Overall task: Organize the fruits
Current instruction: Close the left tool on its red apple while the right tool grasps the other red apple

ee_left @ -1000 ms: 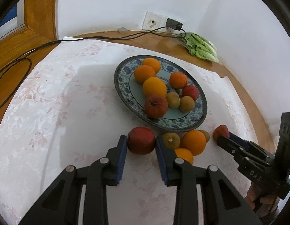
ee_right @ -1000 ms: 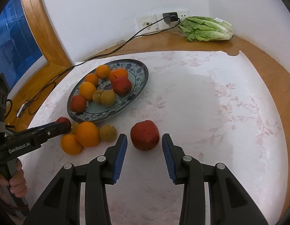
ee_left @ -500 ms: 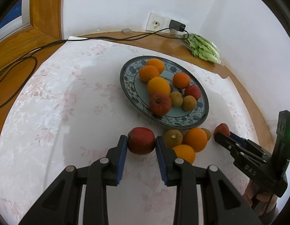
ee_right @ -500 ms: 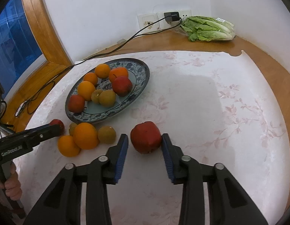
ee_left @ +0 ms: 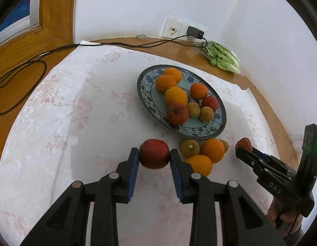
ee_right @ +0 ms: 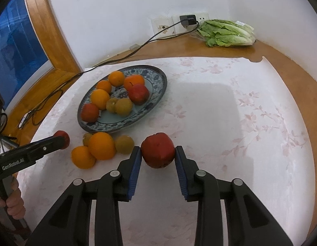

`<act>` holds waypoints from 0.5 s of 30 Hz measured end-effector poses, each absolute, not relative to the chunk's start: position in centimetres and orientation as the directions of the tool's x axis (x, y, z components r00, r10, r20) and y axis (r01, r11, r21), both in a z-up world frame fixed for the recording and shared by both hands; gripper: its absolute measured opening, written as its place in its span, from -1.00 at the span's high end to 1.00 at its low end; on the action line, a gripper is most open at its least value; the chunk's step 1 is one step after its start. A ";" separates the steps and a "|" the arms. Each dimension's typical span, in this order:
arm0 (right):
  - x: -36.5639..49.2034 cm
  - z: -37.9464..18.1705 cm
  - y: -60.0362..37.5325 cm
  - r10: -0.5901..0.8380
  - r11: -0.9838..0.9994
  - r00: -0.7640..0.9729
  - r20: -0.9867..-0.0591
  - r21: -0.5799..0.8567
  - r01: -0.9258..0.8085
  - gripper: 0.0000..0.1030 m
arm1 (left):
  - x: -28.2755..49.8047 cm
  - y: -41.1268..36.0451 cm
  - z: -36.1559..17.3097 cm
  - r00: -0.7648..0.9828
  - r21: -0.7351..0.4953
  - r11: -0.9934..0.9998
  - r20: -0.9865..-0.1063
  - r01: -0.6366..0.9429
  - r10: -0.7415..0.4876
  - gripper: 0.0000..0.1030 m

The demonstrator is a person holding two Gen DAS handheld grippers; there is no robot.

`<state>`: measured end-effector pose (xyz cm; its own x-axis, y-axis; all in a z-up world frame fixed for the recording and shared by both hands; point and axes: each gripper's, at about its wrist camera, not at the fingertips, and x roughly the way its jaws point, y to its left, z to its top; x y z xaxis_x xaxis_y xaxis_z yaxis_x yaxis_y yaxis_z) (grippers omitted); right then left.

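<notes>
Right wrist view: right gripper pinching red apple on tablecloth near front edge | left gripper pinching 2nd red apple | risk: round fruit slipping from pads on lifting, rolling off edge, or knocking the loose pile | count: plate 1, fruits on it 8, loose beside it 4, apples gripped 2

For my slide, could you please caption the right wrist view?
Right claw shut on a red apple on the tablecloth, beside the loose oranges and the fruit plate.
</notes>
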<state>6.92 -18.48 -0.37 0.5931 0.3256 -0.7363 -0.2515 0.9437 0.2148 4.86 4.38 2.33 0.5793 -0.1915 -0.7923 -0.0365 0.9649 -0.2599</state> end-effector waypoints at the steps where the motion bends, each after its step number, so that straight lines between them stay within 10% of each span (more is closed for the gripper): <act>1: 6.8 -0.2 -18.4 0.327 0.943 0.594 -0.735 0.214 -0.255 0.34 | 4.8 4.4 2.4 0.581 -0.260 0.965 -0.791 -0.037 -0.191 0.38; 15: 6.4 1.5 -16.8 0.366 0.927 0.590 -0.719 0.223 -0.303 0.34 | 4.9 4.4 3.3 0.598 -0.244 0.969 -0.781 -0.030 -0.178 0.38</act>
<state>6.37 -16.76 1.47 0.5905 0.3661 -0.7192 -0.3029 0.9266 0.2230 4.94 4.40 3.27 0.5984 -0.1780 -0.7811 -0.0301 0.9693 -0.2439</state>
